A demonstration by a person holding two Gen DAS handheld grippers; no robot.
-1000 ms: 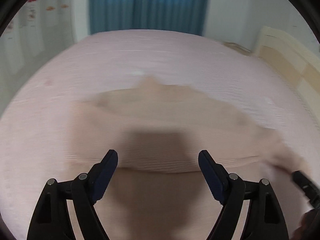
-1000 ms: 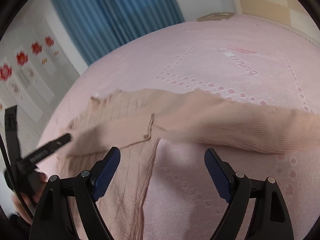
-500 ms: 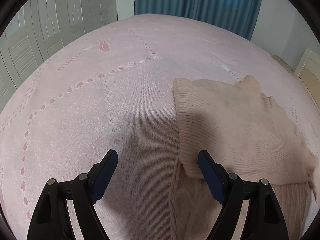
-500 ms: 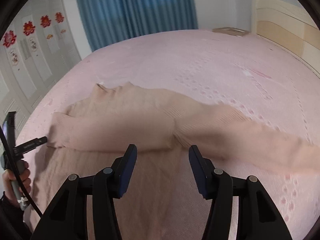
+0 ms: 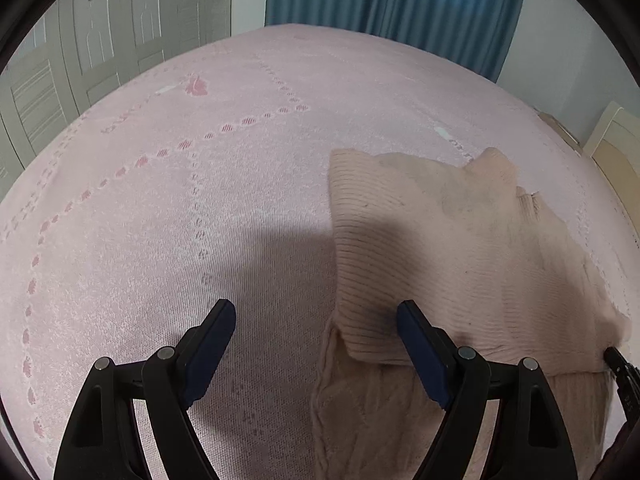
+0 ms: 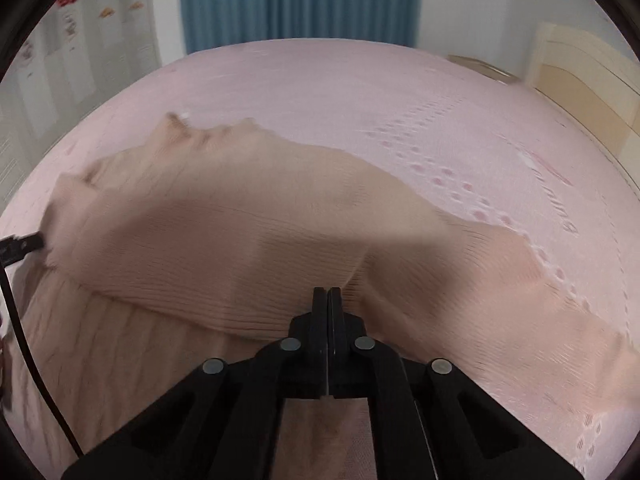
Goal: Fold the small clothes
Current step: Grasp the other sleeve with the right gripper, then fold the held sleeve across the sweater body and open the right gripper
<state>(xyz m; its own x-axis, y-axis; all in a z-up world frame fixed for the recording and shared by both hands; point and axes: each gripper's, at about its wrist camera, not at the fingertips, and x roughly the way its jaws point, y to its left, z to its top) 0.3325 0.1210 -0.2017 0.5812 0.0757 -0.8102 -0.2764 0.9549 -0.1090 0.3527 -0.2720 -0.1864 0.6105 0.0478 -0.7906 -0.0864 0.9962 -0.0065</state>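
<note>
The peach sweater (image 6: 224, 240) lies on the pink bed (image 5: 200, 208), one sleeve across it. The right hand-held gripper (image 6: 328, 300) is pinched shut at the fold's edge. The left hand-held gripper (image 5: 316, 344) is wide apart, holding nothing. I think it should lift slowly and keep edges lined up.

Sweater (image 6: 224, 236) on bed (image 5: 200, 208), sleeve (image 6: 520, 292) trailing right; curtain (image 6: 300, 0) behind bed, headboard (image 6: 584, 80) far right.

Left tool (image 5: 316, 344) (jaws apart) straddles the sweater's (image 5: 440, 240) folded edge.
</note>
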